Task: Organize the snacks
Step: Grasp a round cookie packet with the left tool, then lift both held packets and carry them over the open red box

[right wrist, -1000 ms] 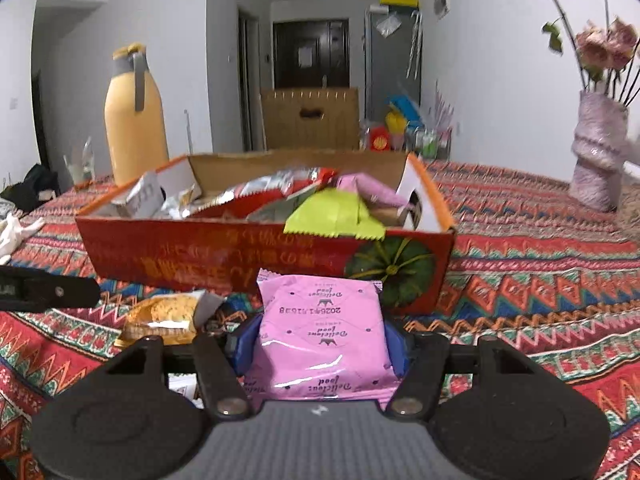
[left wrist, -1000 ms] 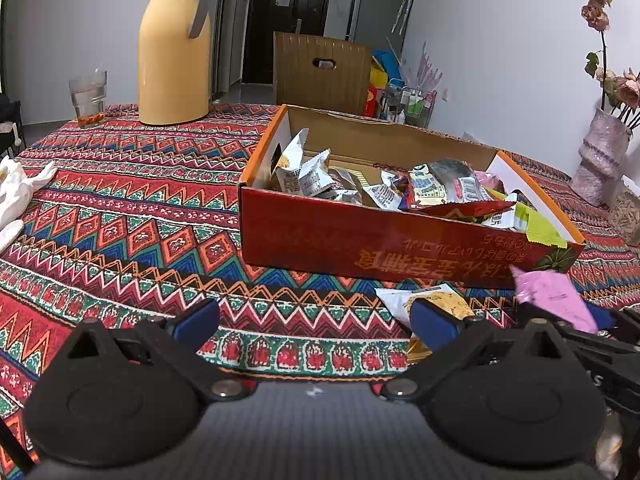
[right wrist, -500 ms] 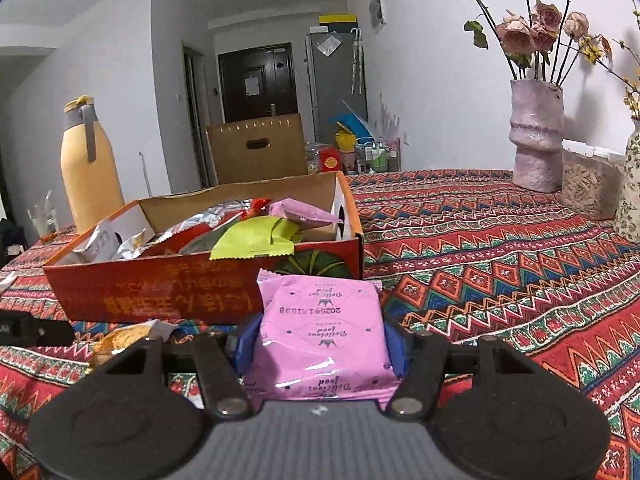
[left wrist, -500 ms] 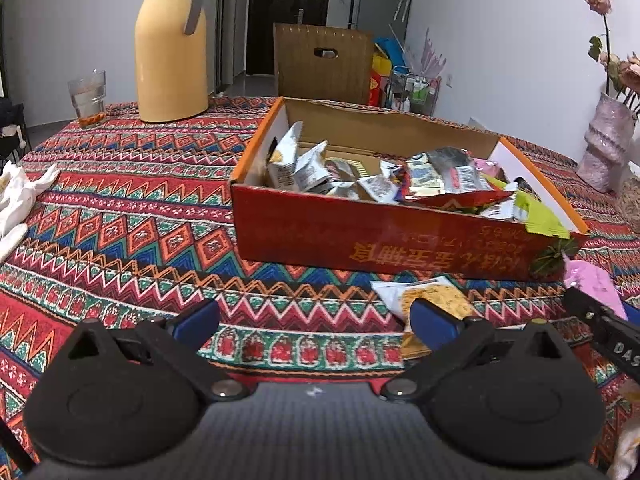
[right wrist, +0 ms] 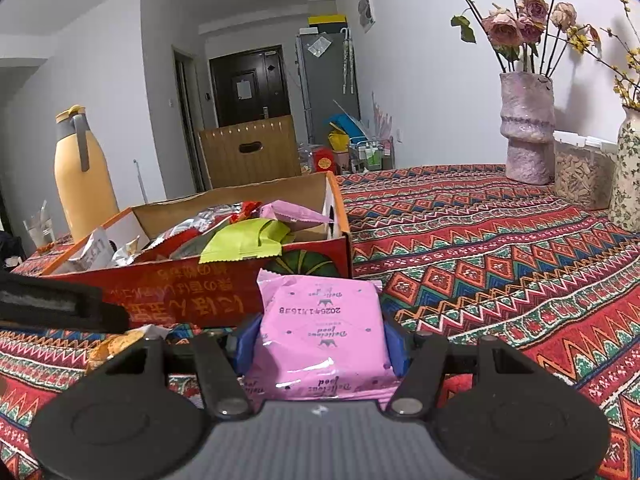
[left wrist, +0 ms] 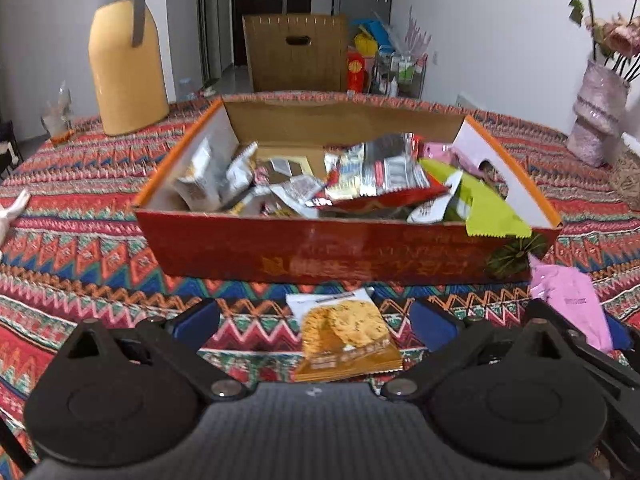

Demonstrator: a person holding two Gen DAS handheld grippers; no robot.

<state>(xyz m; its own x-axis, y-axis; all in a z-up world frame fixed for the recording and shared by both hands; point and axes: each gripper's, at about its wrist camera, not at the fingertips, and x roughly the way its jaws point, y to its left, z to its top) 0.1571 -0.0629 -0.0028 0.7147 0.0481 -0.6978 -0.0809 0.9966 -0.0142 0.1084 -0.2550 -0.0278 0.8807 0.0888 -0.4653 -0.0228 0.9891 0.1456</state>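
A red cardboard box (left wrist: pixel 344 248) (right wrist: pixel 192 292) holding several snack packets stands on the patterned tablecloth. In front of it lies a golden cookie packet (left wrist: pixel 344 336) (right wrist: pixel 114 344), flat on the cloth. My left gripper (left wrist: pixel 314 320) is open, its blue pads either side of that packet without touching it. My right gripper (right wrist: pixel 322 340) is shut on a pink snack packet (right wrist: pixel 322 332) (left wrist: pixel 568 304), held just in front of the box's right corner. In the left wrist view the right gripper shows at the lower right.
A yellow thermos (left wrist: pixel 124 64) and a drinking glass (left wrist: pixel 58 114) stand at the far left of the table. A pink vase with flowers (right wrist: pixel 526 128), a jar (right wrist: pixel 582 172) and a second vase (right wrist: pixel 630 176) stand at the far right. A wooden chair back (left wrist: pixel 296 54) is behind the box.
The left gripper has shifted right, so the cookie packet now lies between its pads. The right gripper swung rightward earlier, bringing the vases into view, still holding the pink packet.
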